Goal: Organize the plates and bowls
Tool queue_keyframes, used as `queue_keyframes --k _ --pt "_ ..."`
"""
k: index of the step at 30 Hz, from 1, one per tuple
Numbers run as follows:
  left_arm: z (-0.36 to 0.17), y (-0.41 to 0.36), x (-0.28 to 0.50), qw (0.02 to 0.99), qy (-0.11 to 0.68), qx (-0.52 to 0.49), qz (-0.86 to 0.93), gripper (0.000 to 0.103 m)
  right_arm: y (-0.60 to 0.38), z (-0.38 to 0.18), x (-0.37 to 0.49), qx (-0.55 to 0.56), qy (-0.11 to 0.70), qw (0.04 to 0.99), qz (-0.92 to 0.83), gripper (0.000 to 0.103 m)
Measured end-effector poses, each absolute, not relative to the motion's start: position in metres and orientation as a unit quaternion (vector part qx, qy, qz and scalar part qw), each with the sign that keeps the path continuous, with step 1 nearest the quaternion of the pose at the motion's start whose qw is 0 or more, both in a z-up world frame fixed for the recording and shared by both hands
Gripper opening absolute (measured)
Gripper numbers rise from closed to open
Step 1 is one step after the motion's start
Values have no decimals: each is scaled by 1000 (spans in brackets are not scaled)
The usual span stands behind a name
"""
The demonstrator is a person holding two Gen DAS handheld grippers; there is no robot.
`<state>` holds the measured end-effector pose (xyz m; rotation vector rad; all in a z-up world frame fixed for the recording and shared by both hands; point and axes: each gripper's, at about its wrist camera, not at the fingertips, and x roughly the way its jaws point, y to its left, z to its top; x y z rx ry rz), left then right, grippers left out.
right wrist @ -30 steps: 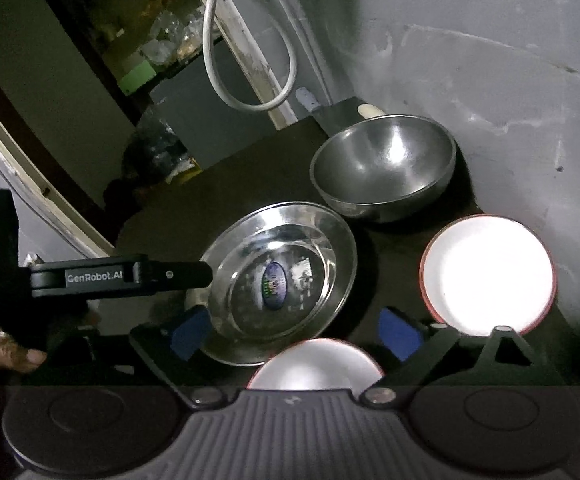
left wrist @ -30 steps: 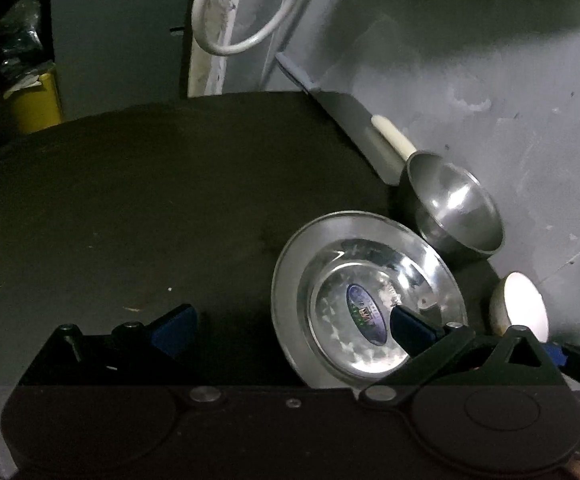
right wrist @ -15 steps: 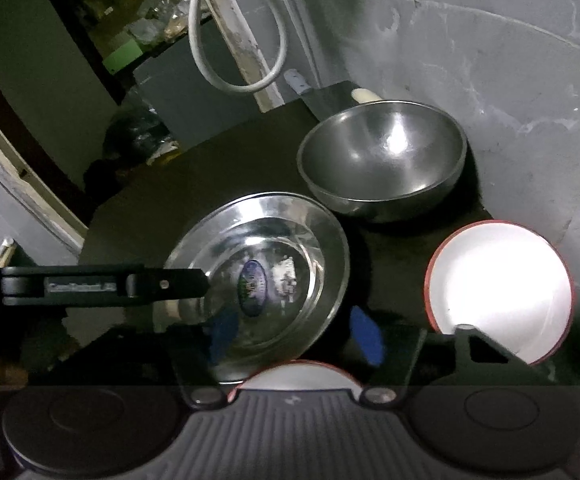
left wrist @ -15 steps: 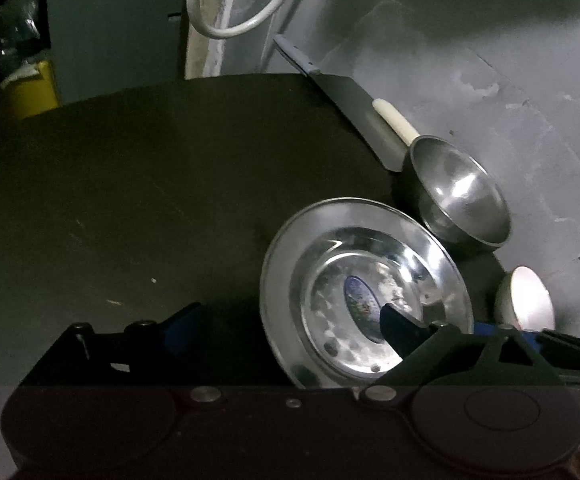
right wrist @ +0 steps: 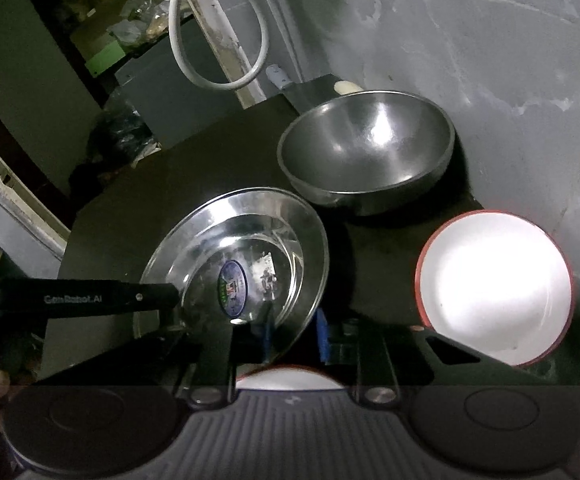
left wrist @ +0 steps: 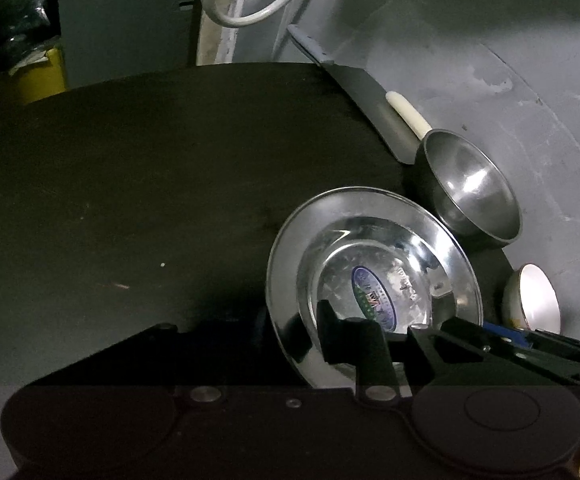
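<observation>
A shiny steel plate (left wrist: 374, 280) (right wrist: 242, 256) with a sticker in its middle lies on the dark round table (left wrist: 150, 200). My left gripper (left wrist: 294, 322) is closing on the plate's near rim, one finger inside the dish, the other in shadow outside it. My right gripper (right wrist: 294, 334) is closing too, its blue pads on either side of the plate's other rim. A steel bowl (left wrist: 470, 196) (right wrist: 366, 148) stands behind the plate. A white bowl with a red rim (right wrist: 494, 284) (left wrist: 536, 300) sits to the right.
Another white red-rimmed dish (right wrist: 290, 378) shows under the right gripper. A cleaver with a pale handle (left wrist: 370, 96) leans on the grey wall (left wrist: 510, 60) behind the bowl. A white cable loop (left wrist: 250, 4) hangs there. A yellow container (left wrist: 42, 76) stands past the table's left edge.
Both grippers' jaws have gone from wide open to narrow around the steel plate's rim. The right gripper has edged in towards the plate.
</observation>
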<state>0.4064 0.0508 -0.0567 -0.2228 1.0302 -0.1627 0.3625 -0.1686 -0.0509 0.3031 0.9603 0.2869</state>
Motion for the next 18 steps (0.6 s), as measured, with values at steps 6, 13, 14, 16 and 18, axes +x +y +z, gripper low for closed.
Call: queue_keyframes --k 6,13,14,16,18 --pt "-46 59 392 872 470 -115 -72 23 -167 -39 359 136 438 876 148 22" --pt "-19 70 364 890 435 -119 -69 23 -164 -13 344 127 404 889 172 22" --pt "-16 71 359 892 431 -119 -67 23 -162 -9 341 126 400 891 175 22" --pt "-9 74 348 896 421 -121 -64 23 -161 -2 334 125 393 893 182 22" --pt "-3 75 335 900 414 -122 -62 23 -160 4 327 125 387 894 190 22"
